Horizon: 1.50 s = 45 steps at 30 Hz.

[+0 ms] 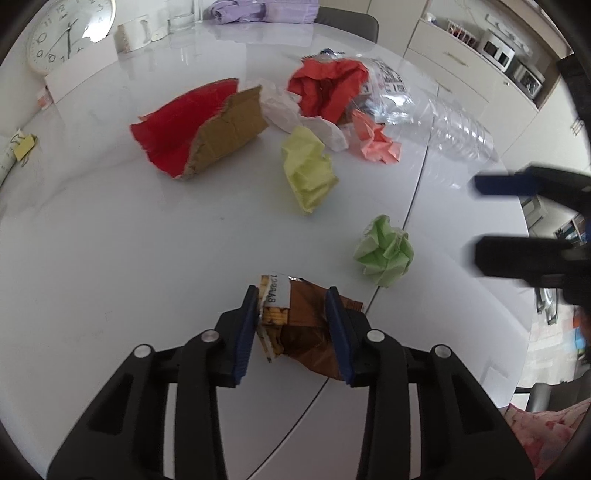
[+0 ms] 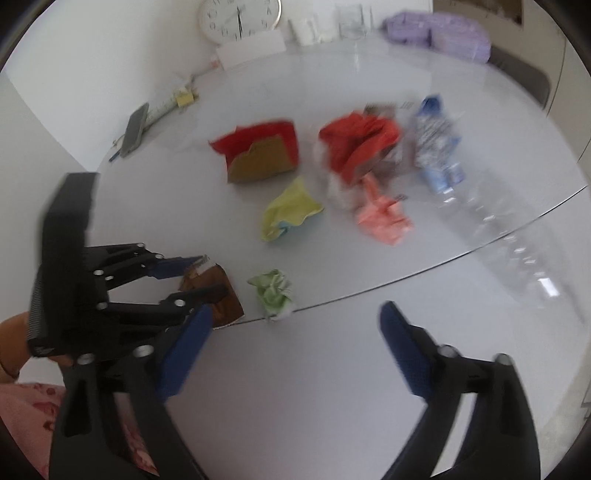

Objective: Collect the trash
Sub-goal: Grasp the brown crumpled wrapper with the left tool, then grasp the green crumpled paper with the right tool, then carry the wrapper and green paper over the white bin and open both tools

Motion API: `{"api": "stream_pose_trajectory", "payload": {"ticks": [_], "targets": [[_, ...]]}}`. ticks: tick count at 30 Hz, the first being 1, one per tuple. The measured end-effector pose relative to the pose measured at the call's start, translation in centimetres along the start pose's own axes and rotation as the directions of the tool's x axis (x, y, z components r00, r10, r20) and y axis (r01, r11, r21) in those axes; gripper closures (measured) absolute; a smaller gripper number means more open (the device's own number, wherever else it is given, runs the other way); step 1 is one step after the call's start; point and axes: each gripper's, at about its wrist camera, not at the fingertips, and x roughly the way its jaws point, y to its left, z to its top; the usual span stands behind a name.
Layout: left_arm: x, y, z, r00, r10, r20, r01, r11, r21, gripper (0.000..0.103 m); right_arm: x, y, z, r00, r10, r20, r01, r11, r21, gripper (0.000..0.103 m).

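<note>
My left gripper [image 1: 291, 295] points down at the white table [image 1: 110, 240], its blue pads pressed on both sides of a crumpled brown snack wrapper [image 1: 306, 328]. The right wrist view shows the same grip, left gripper [image 2: 210, 277] on the wrapper [image 2: 227, 301] at the table seam. A green paper ball [image 1: 384, 251] lies just right of it. My right gripper [image 2: 295, 314] is open and empty, with the green ball [image 2: 273, 291] just past its tips. In the left wrist view, the right gripper [image 1: 476, 221] enters blurred from the right edge.
Farther back lie a yellow paper wad [image 1: 308, 170], pink paper [image 1: 376, 140], torn red cardboard [image 1: 192, 133], red crumpled paper [image 1: 325, 88], white tissue [image 1: 284, 107] and a clear plastic bottle [image 1: 458, 125]. A clock [image 1: 66, 33] leans on the wall; a phone [image 2: 135, 129] lies at the left.
</note>
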Motion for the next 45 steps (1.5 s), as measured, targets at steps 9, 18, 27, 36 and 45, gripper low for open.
{"api": "stream_pose_trajectory", "payload": {"ticks": [9, 18, 27, 36, 45], "targets": [[-3.8, 2.0, -0.2, 0.999, 0.014, 0.046, -0.01, 0.996, -0.09, 0.075, 5.3, 2.2, 1.6, 0.996, -0.064, -0.065, 0.06, 0.996, -0.069, 0.056], [-5.8, 0.1, 0.3, 0.997, 0.016, 0.072, -0.013, 0.999, -0.05, 0.075, 2.9, 0.3, 0.3, 0.998, -0.022, -0.052, 0.023, 1.0, 0.006, 0.073], [-8.6, -12.4, 3.6, 0.983, -0.165, 0.074, 0.149, 0.971, 0.186, 0.075, -10.8, -6.9, -8.0, 0.981, -0.147, 0.125, 0.112, 0.962, 0.248, 0.073], [-6.6, -29.7, 3.9, 0.925, -0.373, -0.076, 0.366, 0.816, 0.447, 0.075, -20.5, -14.5, -21.9, 0.925, -0.369, 0.086, 0.279, 0.818, 0.502, 0.071], [-3.7, -38.6, 1.2, 0.913, -0.354, -0.203, 0.408, 0.778, 0.478, 0.072, -22.9, -17.9, -29.1, 0.91, -0.408, 0.072, 0.275, 0.726, 0.63, 0.071]]}}
